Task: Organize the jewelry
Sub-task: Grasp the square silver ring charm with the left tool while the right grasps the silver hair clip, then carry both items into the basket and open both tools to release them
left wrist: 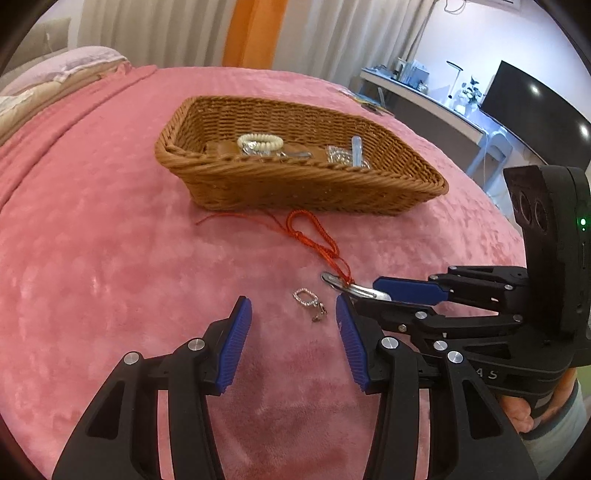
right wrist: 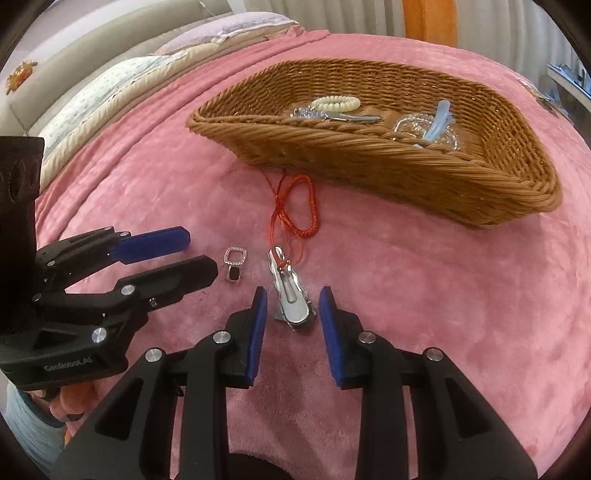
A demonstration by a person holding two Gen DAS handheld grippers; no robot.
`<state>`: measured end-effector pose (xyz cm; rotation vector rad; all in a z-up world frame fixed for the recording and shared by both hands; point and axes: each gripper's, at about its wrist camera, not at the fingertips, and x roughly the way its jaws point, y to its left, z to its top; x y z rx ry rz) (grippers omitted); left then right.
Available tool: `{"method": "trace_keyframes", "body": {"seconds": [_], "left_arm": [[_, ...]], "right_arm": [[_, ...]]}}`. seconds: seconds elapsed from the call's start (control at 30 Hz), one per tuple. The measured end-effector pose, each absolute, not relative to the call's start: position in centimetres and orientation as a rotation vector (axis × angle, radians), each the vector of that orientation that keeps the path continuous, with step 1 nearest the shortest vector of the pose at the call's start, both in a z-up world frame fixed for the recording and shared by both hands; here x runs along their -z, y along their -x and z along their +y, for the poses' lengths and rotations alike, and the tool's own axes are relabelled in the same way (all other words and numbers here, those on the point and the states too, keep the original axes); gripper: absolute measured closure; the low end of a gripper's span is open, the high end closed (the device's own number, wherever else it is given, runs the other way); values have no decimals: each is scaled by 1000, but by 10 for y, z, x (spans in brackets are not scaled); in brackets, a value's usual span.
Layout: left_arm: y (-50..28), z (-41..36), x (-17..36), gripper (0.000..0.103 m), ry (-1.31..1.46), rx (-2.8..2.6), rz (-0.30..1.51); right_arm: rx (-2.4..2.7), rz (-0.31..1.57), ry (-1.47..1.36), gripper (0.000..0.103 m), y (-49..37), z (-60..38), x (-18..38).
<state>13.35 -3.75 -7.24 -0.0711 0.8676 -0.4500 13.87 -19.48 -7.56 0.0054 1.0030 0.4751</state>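
A wicker basket sits on the pink blanket and holds a pearl bracelet, a light blue clip and silver pieces. A silver hair clip lies in front of it, with a red cord tangled on its tip. A small silver earring lies beside it. My left gripper is open, fingers either side of the earring. My right gripper is open around the hair clip.
Pillows and a folded quilt lie at the bed's far left. A desk with a lamp and a dark screen stands beyond the bed's right edge. Curtains hang behind.
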Motion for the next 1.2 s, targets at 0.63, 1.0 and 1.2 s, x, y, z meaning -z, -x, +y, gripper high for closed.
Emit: {"method": "trace_keyframes", "body": {"seconds": [0.63,1.0,1.2], "left_arm": [[-140,-69,80,67,-54,391,882],[-129,-69,77,97,-58,422,847],[-113,-62,59,97,-32,463,761]], "right_arm": [[-407,966,-63,89,-124,-224,74],[-384,933,-48,89,-116,-226,70],[-389,897,-76,89,-107,-234,58]]}}
